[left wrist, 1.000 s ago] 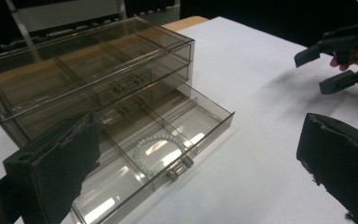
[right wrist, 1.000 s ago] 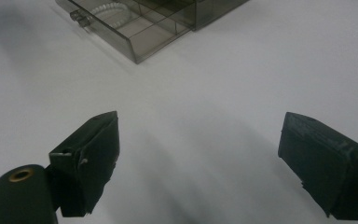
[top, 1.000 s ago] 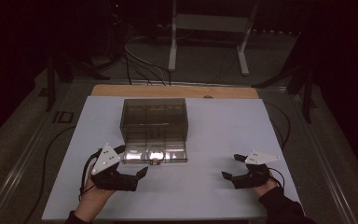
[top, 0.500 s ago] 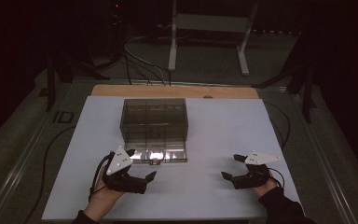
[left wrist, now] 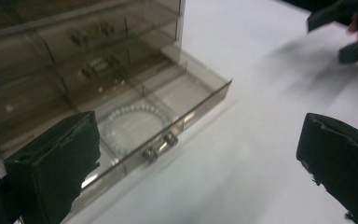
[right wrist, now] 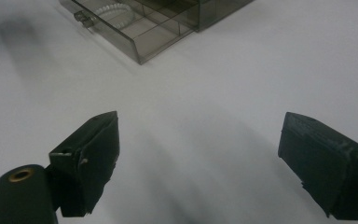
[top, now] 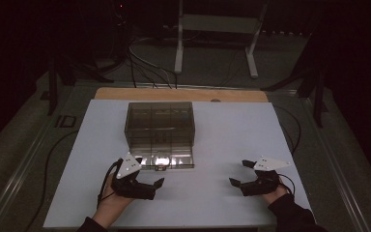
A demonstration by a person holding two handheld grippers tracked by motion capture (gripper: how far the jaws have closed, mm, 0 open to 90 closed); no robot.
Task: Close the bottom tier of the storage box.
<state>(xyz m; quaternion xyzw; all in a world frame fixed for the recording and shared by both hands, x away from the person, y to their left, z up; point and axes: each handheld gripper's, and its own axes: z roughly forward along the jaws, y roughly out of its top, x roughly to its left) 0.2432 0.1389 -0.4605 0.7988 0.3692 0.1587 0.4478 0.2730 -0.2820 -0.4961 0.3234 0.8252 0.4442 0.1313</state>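
While both grippers rest near the table's (top: pixel 222 212) front edge with jaws spread and empty, the left gripper (top: pixel 157 184) lies nearer the pulled-out drawer (left wrist: pixel 177 116), whose handle (left wrist: pixel 160 145) runs parallel to that edge just beyond; a bead bracelet (left wrist: pixel 135 123) lies inside. The right gripper (top: pixel 237 174) sits well apart.

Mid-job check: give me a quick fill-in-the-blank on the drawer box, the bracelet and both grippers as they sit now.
1. The bottom drawer of the smoky transparent plastic drawer box is pulled ____.
2. The white beaded bracelet lies ____ that drawer.
3. The left gripper has its jaws ____.
4. The right gripper holds ____.

Missing words: open; inside; open; nothing
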